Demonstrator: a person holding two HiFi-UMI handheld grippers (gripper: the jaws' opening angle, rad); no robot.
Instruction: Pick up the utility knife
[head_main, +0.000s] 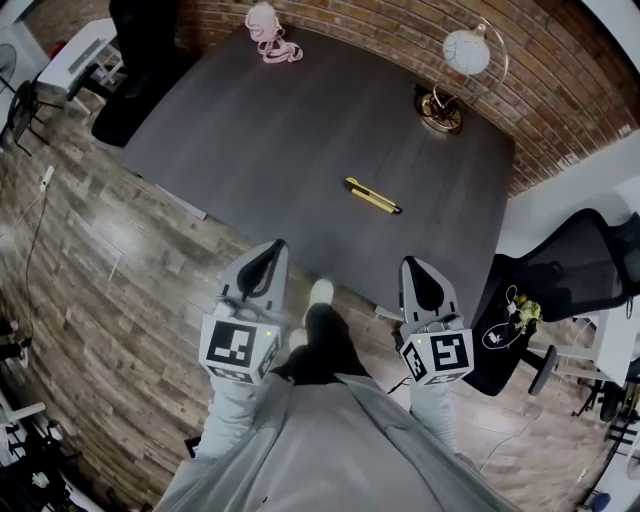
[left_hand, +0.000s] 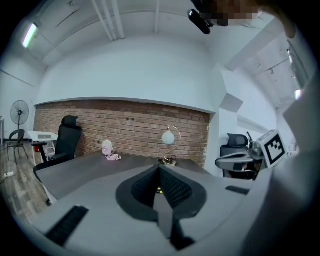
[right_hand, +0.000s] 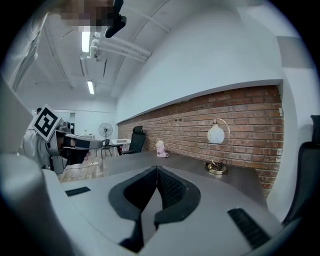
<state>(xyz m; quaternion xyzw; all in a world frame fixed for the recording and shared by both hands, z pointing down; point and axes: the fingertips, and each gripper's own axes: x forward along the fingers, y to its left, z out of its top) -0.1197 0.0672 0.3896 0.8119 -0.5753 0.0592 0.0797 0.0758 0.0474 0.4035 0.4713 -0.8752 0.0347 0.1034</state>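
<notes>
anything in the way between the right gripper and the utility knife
Nothing visible: bare table lies between the right gripper and the utility knife; the lamp and the pink item sit beyond it.

An office: dark desk, black swivel chair, globe lamp, brick wall.

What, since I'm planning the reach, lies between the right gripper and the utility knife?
Nothing: the head view shows only bare dark table between the right gripper and the utility knife.
</notes>
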